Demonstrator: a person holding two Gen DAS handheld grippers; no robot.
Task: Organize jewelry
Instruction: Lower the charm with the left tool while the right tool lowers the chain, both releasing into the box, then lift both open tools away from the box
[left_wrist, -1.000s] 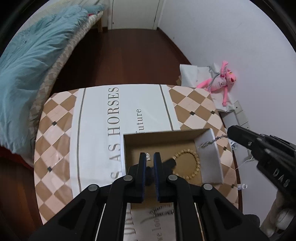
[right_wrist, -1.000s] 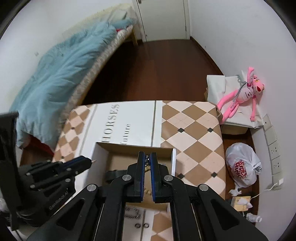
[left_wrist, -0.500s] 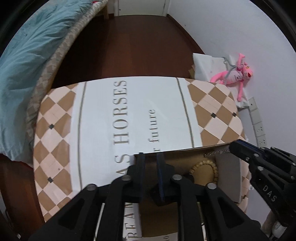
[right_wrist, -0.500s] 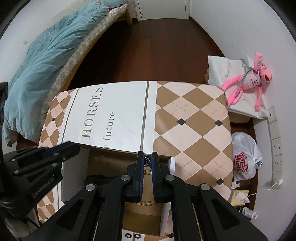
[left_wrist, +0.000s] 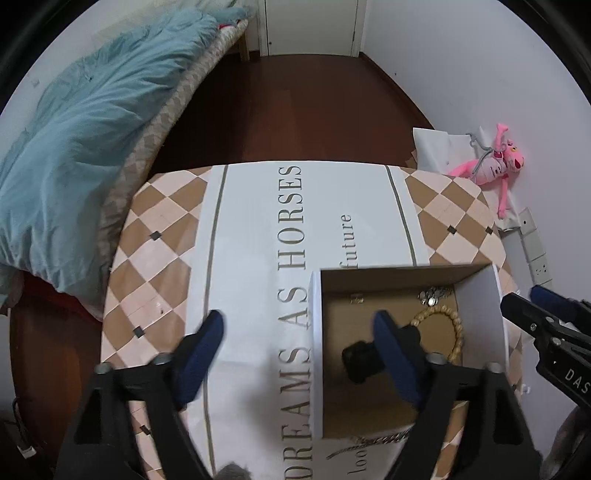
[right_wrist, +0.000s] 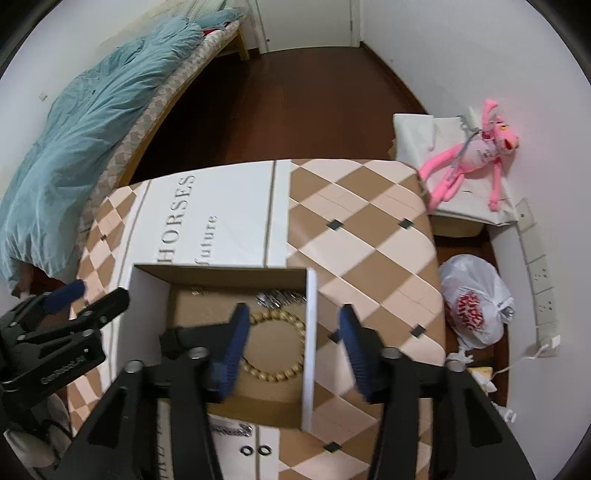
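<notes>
**Box walls hem both tongs**

The cardboard box (left_wrist: 402, 273) sits at the counter's (left_wrist: 166, 236) near edge; its upright white walls stand between each pair of open tongs. From 9 to 12 o'clock the counter lies bare.

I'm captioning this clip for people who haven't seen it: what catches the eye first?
An open cardboard box sits on the checkered tablecloth, with a beaded bracelet and a silver chain lying inside. Both hand-held grippers, left and right, straddle the box's side walls, jaws just opened and empty. A pink plush toy lies by the wall.
</notes>
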